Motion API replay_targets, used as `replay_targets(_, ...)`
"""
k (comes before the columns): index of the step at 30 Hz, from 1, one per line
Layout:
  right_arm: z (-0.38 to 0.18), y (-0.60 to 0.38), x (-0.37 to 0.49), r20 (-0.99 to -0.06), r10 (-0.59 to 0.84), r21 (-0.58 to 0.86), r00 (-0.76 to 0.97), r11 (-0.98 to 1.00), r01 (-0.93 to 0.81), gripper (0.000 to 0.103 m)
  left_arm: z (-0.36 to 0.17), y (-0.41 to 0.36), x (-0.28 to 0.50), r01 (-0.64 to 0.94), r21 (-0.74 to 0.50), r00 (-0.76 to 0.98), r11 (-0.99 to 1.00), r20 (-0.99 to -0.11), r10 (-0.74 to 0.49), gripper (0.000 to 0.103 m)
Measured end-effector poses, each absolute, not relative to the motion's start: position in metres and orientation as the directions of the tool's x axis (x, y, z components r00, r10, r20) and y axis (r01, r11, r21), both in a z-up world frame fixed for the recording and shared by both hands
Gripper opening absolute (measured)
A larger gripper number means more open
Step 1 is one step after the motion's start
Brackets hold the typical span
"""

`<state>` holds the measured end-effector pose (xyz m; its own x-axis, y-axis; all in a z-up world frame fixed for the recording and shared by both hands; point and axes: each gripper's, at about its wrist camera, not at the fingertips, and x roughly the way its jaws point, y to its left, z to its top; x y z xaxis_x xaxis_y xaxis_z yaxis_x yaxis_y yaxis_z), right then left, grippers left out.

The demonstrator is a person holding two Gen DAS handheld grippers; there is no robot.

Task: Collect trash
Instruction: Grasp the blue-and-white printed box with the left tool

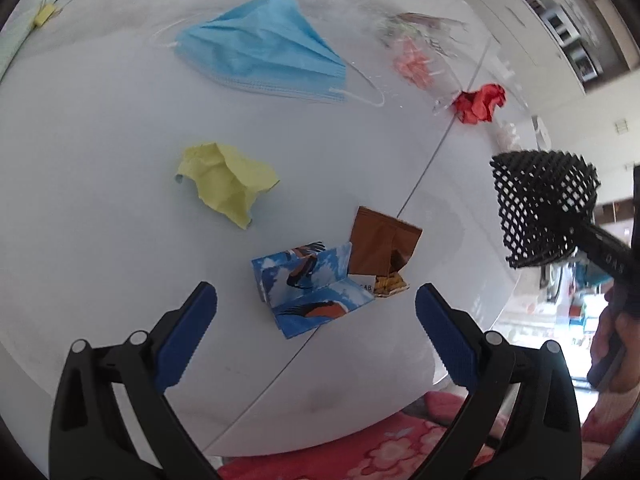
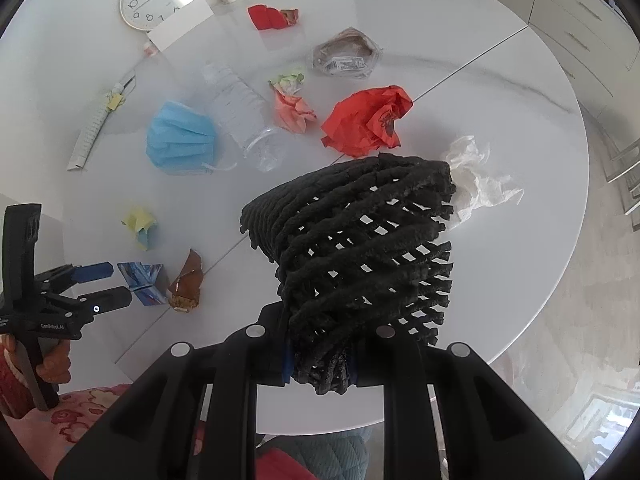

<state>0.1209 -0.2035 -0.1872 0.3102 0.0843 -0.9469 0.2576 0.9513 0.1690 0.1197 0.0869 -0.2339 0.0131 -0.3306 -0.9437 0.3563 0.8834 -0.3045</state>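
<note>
White and round, the table [image 2: 500,128] carries scattered litter: a blue pleated face mask [image 1: 260,56], a crumpled yellow paper [image 1: 226,184], a red crumpled wrapper [image 2: 366,120], a white tissue [image 2: 476,178].

Step in hand, by my judgement: approach to the next pick. The left hand-held gripper [image 1: 316,312] hovers with jaws spread wide, straddling a blue printed folded carton [image 1: 308,288] near the table's front edge, touching a brown foil sachet [image 1: 380,246]. The carton's long axis runs roughly across the jaw gap, tilted.

The right hand-held gripper [image 2: 320,364] is clamped on a black mesh basket [image 2: 360,248], mouth facing away over the table.

Next move likely calls for lowering, closing on the carton, then carrying it to the basket.
</note>
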Motion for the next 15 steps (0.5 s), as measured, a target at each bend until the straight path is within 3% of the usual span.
replay_targets(6,-0.182,-0.223,0.116,-0.940,0.114,0.193,0.322,0.956,0.223,0.020,-0.252,0.090,0.120,0.156,-0.202,0.063,0.967,-0.975,-0.214,0.095)
replay_targets(10,-0.180,-0.233,0.110,-0.936,0.129,0.205,0.328,0.956,0.210,0.021,-0.259,0.085,0.118,0.125,-0.099,0.107,0.987,-0.988,-0.113,0.093)
replay_targets(13,-0.177,-0.240,0.105,-0.932,0.131,0.208,0.337,0.957,0.204,0.022,-0.261,0.073,0.112,0.163,-0.024,0.140,0.986,-0.989,-0.047,0.076)
replay_targets(15,-0.175,-0.244,0.100,-0.930,0.131,0.209,0.344,0.957,0.200,0.021,-0.263,0.064,0.107,0.198,0.021,0.160,0.980,-0.987,-0.011,0.059)
